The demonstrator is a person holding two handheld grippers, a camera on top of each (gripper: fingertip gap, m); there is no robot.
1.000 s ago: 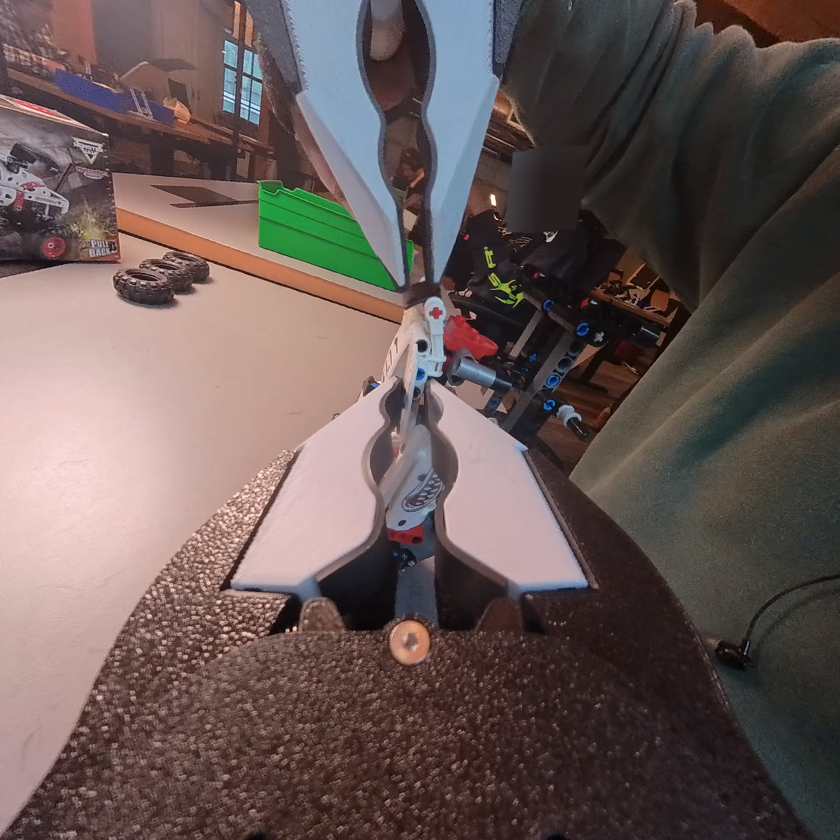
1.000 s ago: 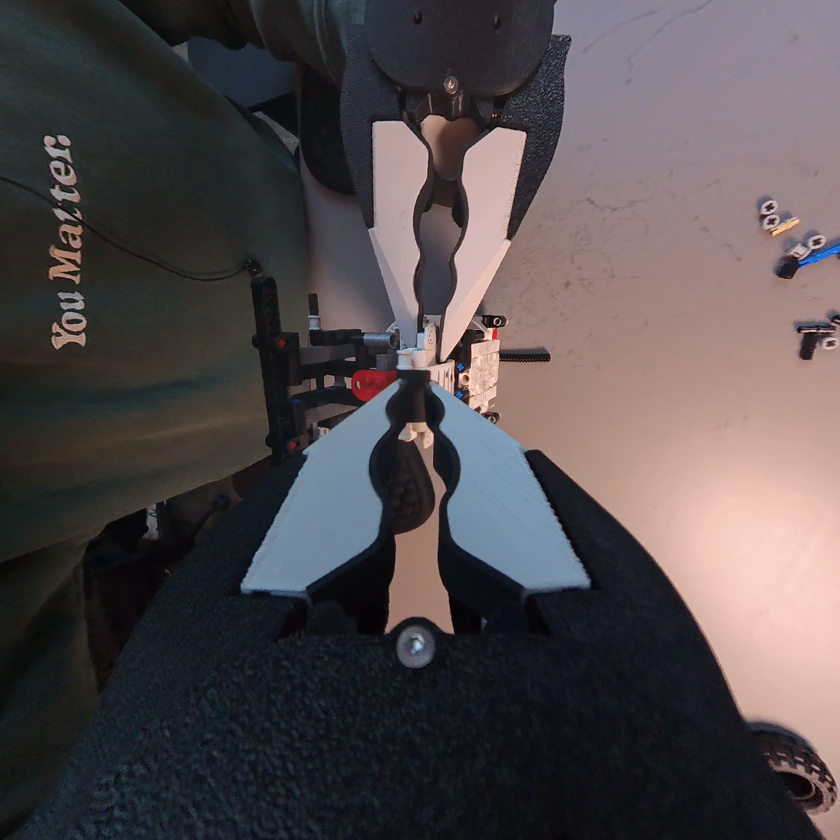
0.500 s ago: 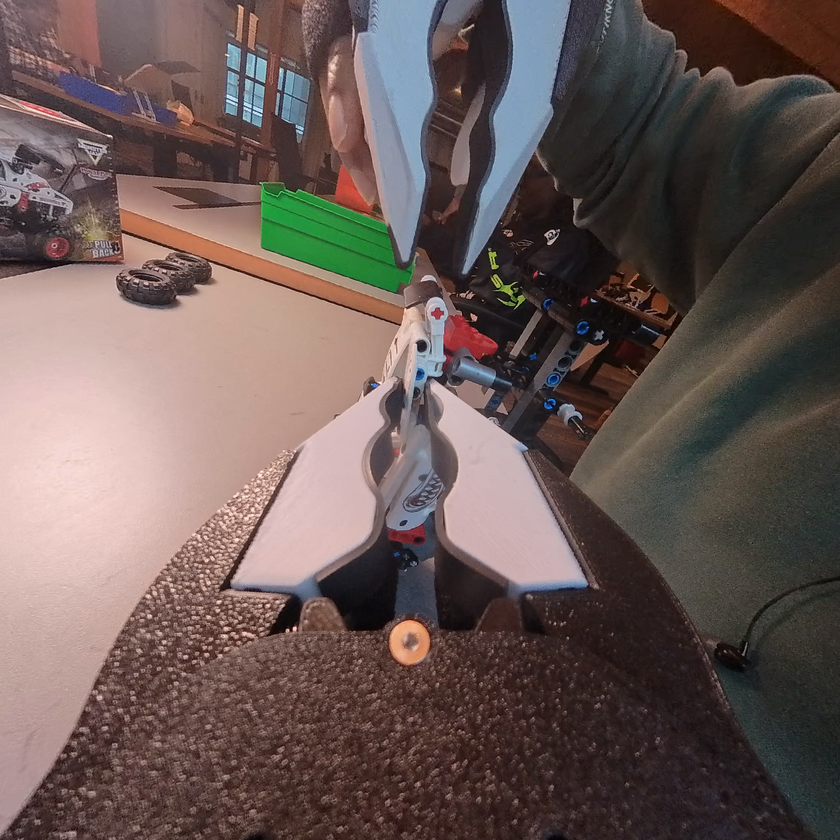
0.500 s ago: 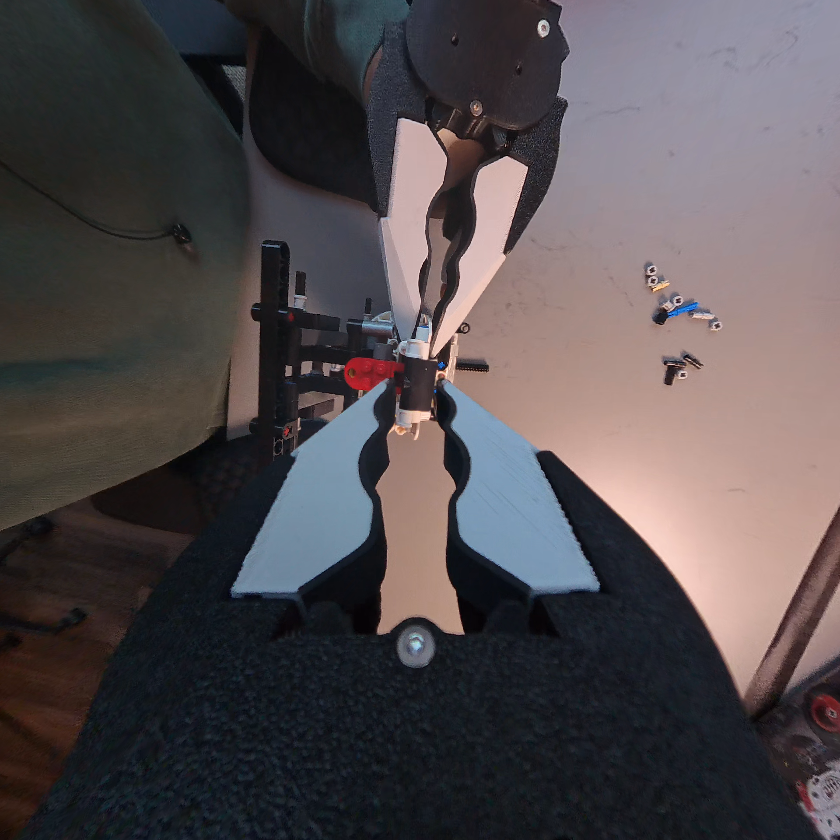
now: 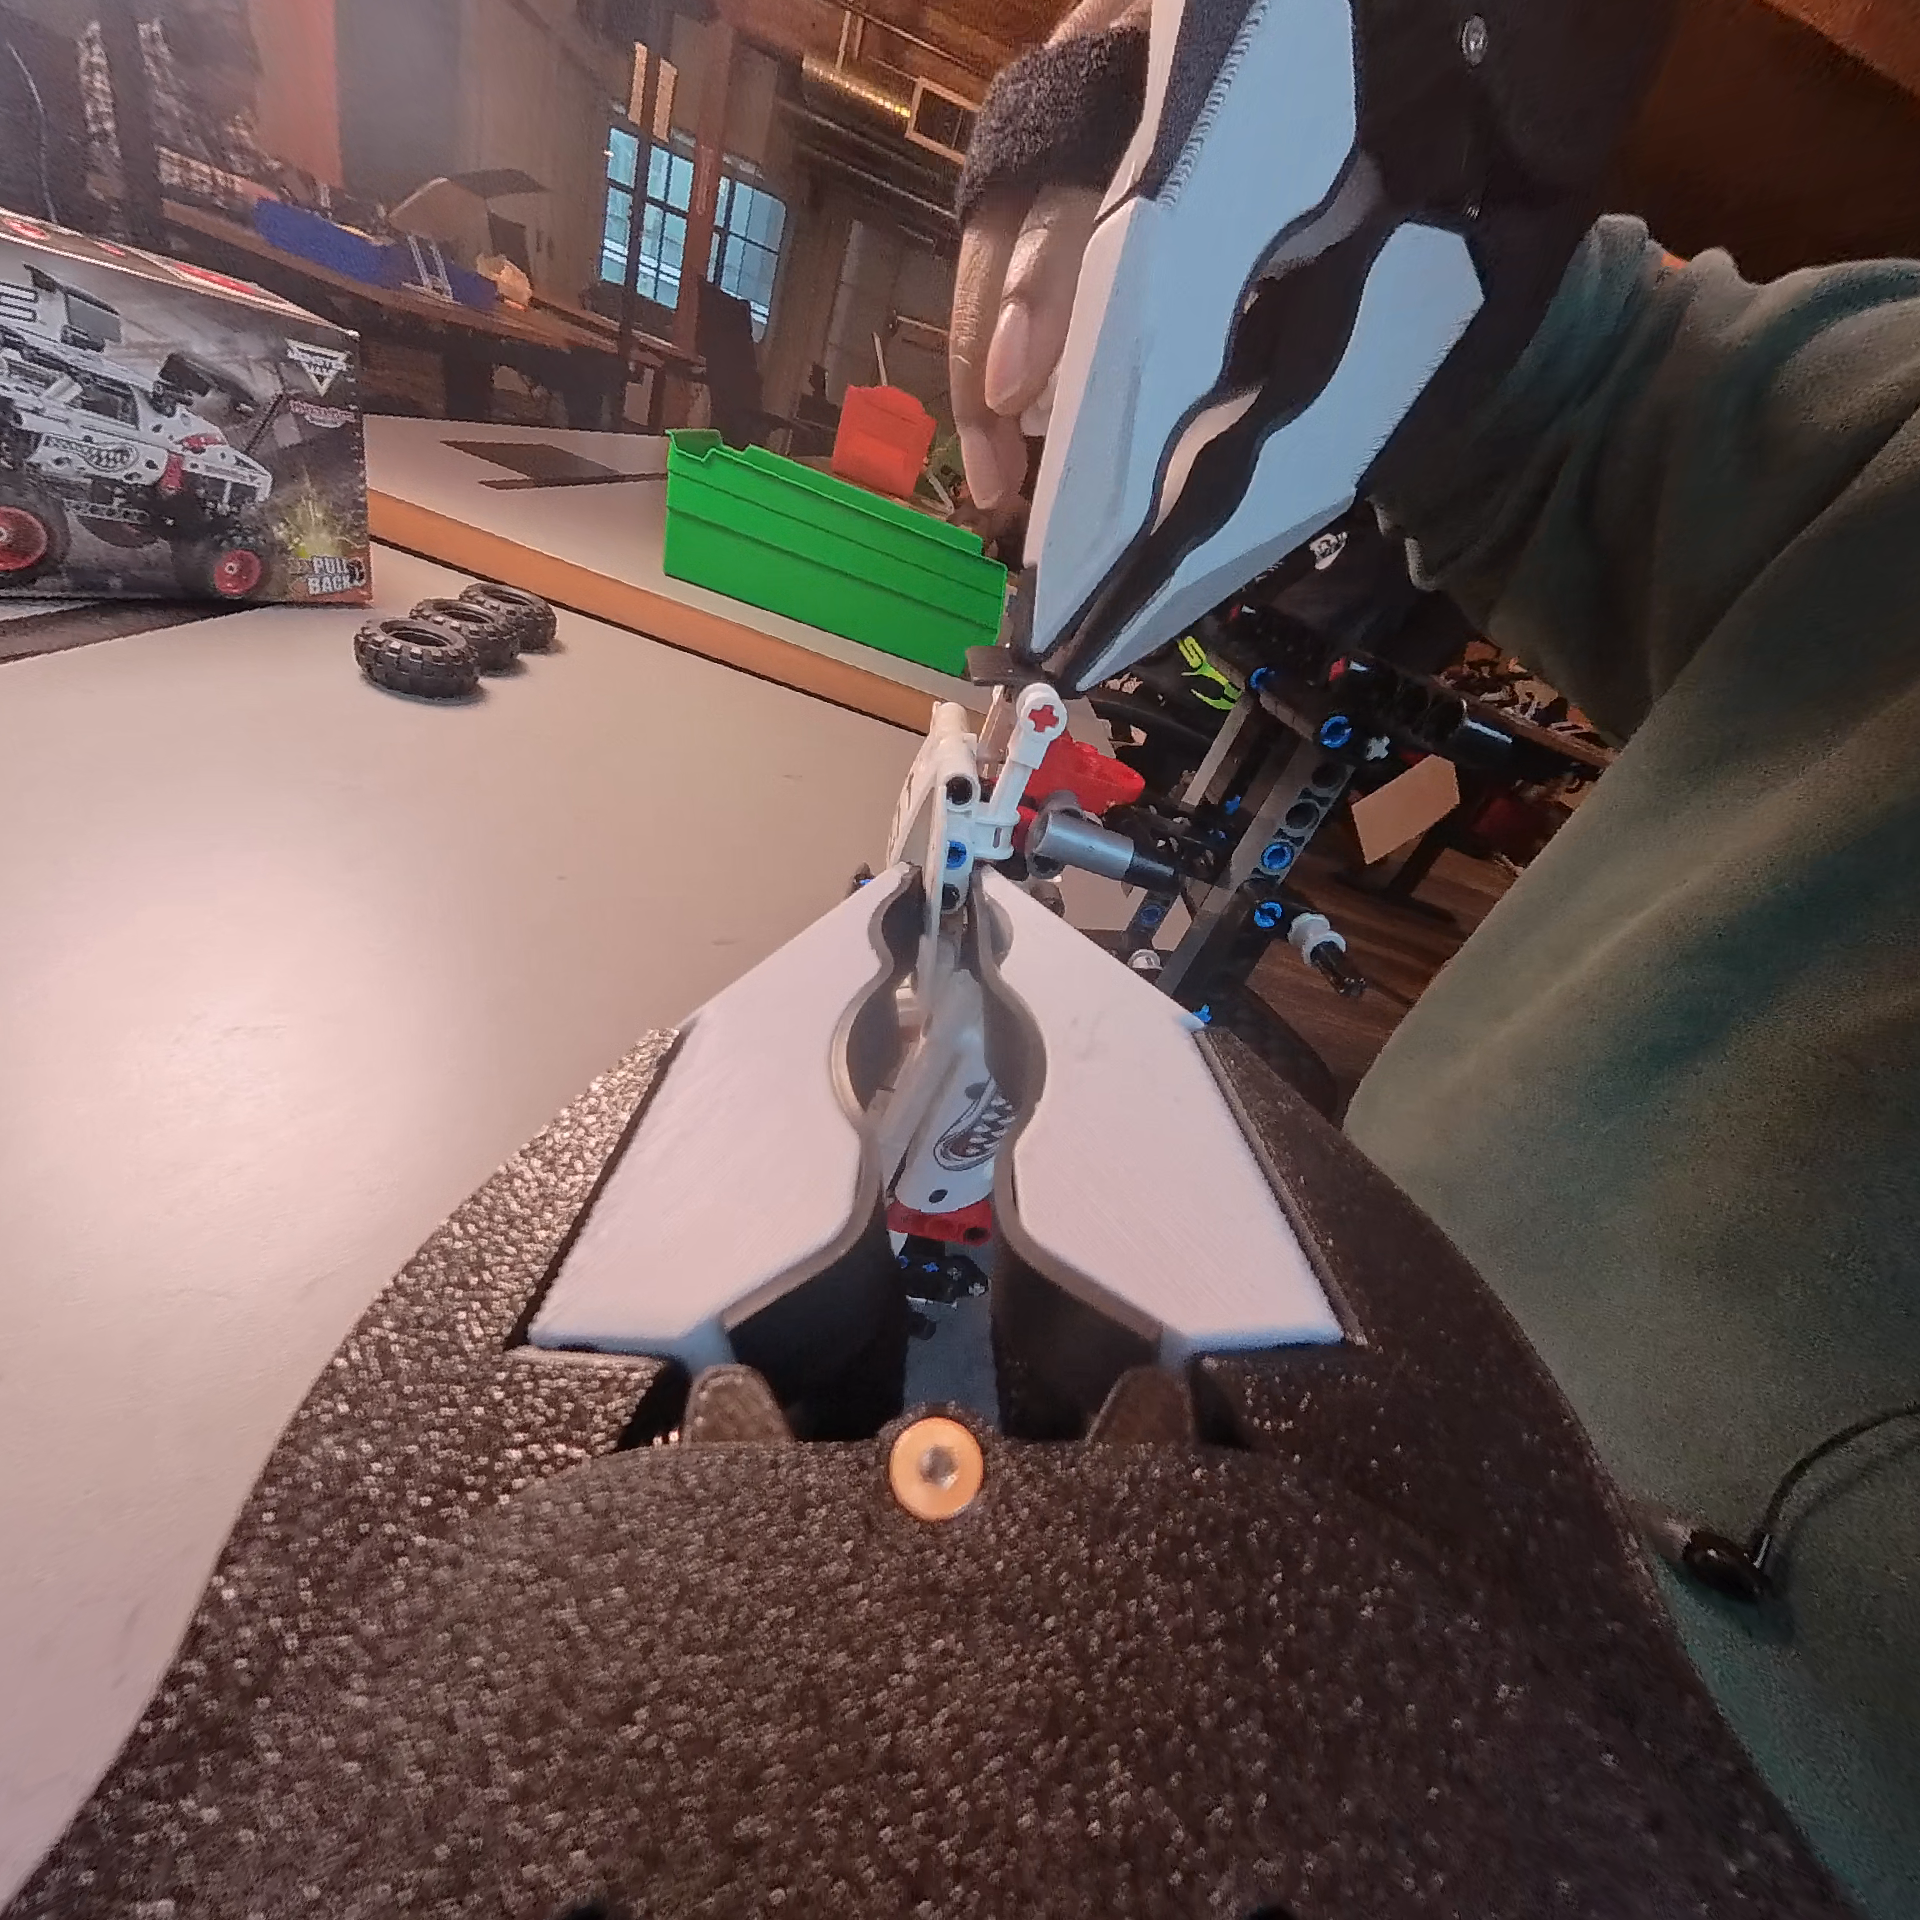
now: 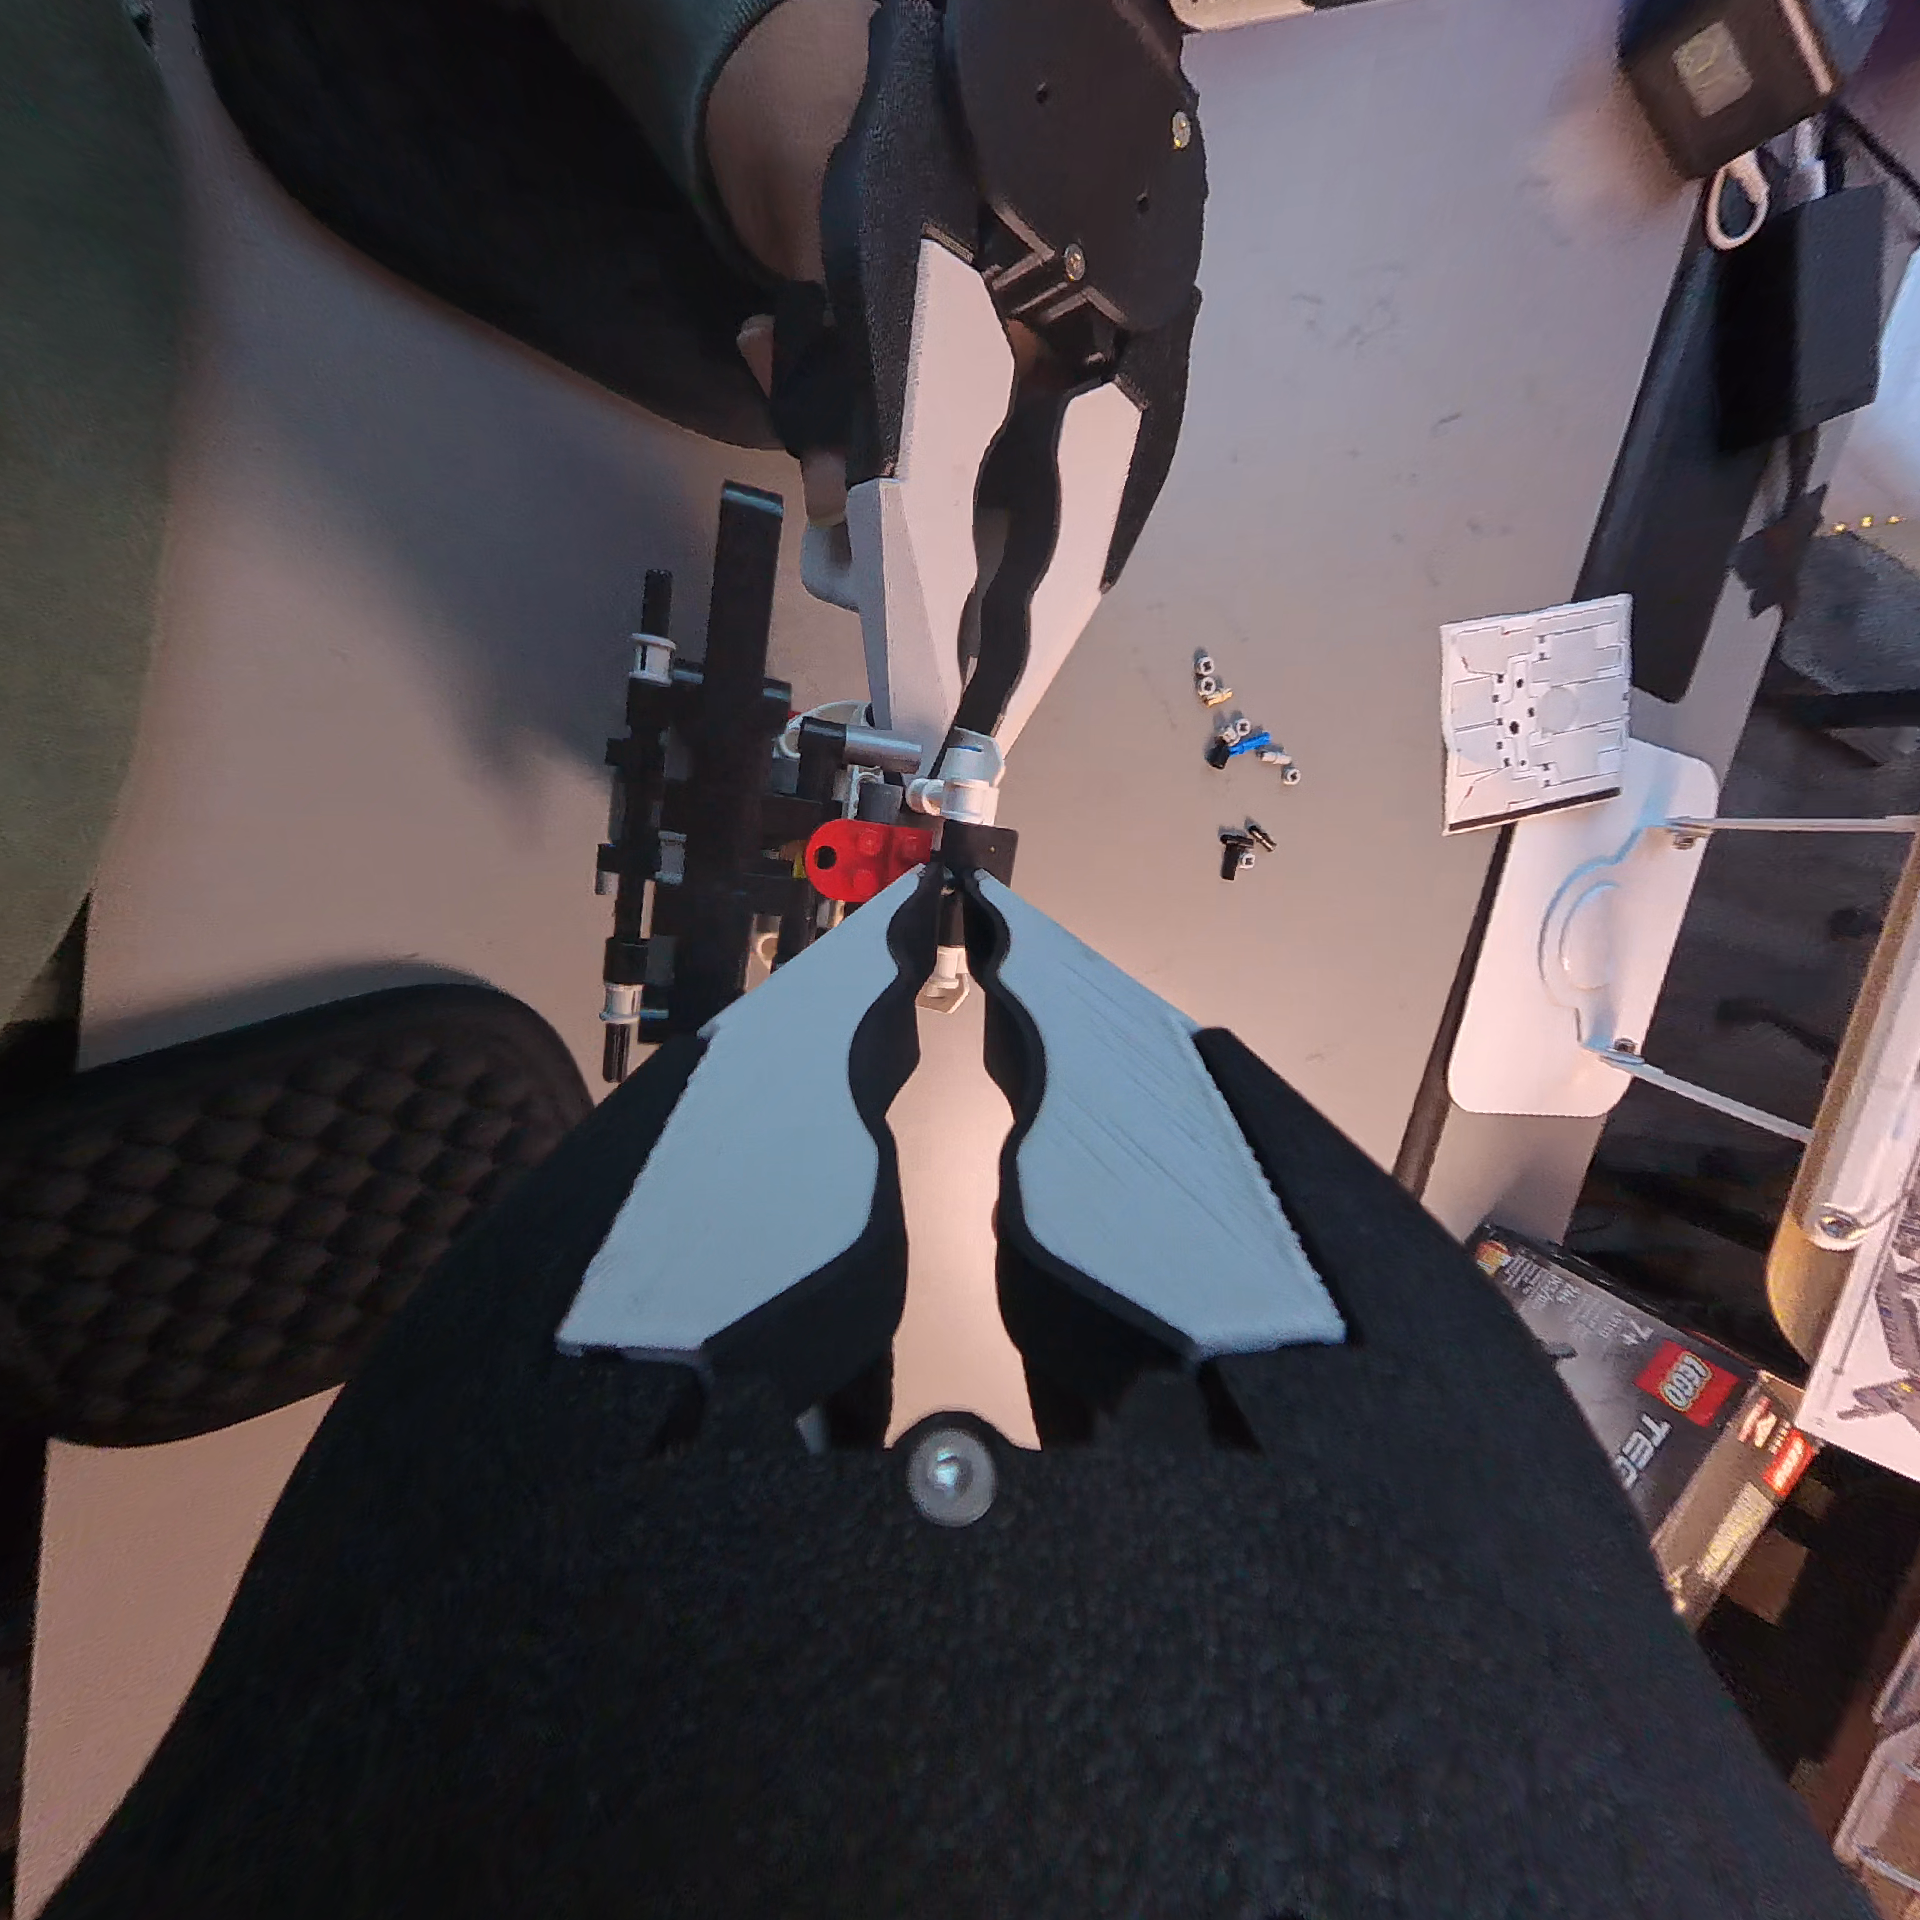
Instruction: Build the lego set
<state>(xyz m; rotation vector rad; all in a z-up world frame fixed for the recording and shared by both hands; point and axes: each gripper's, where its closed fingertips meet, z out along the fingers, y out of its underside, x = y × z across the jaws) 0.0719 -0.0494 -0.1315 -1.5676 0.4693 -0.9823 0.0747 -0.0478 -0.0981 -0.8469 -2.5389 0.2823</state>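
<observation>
Above the desk's (image 5: 312, 935) near edge: partly built lego model (image 5: 961, 1049), white, black and red, pinched in left gripper (image 5: 951, 894). Right gripper (image 6: 951, 883) pressed together at model top, seemingly nipping a small black piece (image 6: 982, 847). Three tyres (image 5: 452, 644) and set box (image 5: 177, 457) toward far edge. Loose small parts (image 6: 1242, 753) lying well apart.

A green bin (image 5: 831, 545) sits on the far table (image 5: 582, 488), perhaps with an orange container (image 5: 883, 436) behind.

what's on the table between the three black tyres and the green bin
Nothing: left wrist view shows bare grey tabletop between the three black rubber tyres and green plastic bin.
</observation>
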